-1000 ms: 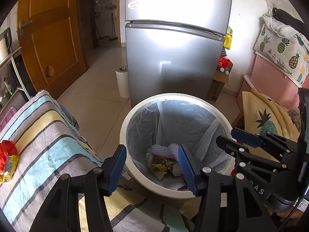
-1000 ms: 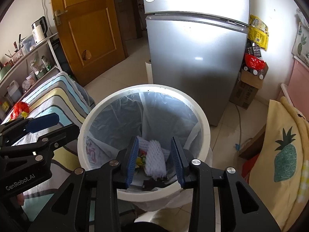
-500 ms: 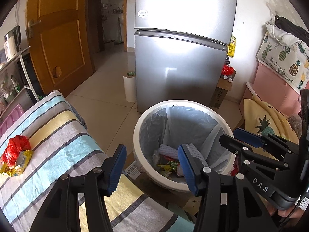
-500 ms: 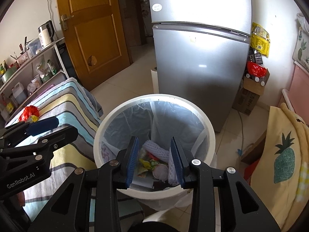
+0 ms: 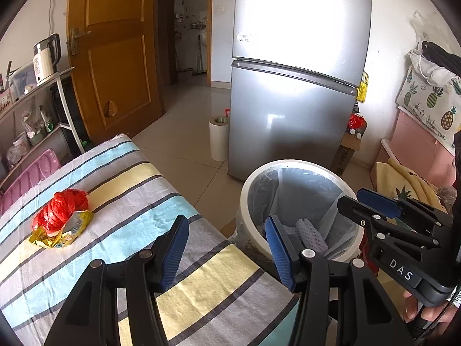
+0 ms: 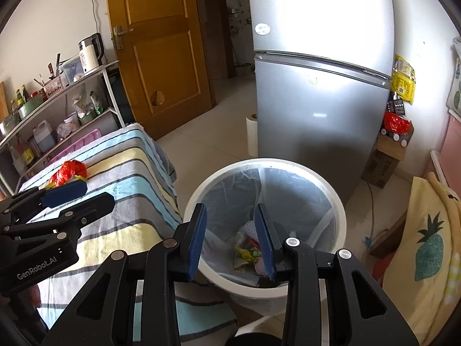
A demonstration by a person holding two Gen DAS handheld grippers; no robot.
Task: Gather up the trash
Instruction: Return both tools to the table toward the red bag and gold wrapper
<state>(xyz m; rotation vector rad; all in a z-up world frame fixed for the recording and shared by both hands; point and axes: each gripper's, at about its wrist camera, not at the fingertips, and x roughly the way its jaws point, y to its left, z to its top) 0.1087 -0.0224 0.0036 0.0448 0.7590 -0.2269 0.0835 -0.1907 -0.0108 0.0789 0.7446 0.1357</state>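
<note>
White bin [image 5: 245, 190] right of striped table [image 5: 121, 201], liner already holding scraps. We see red bag and yellow wrapper bundle [image 5: 59, 220] far left on cloth: light, crinkly, soft; we'd pinch bunched red top. Left gripper [image 5: 226, 243], right gripper [image 6: 230, 240]: both apart, empty.
</note>
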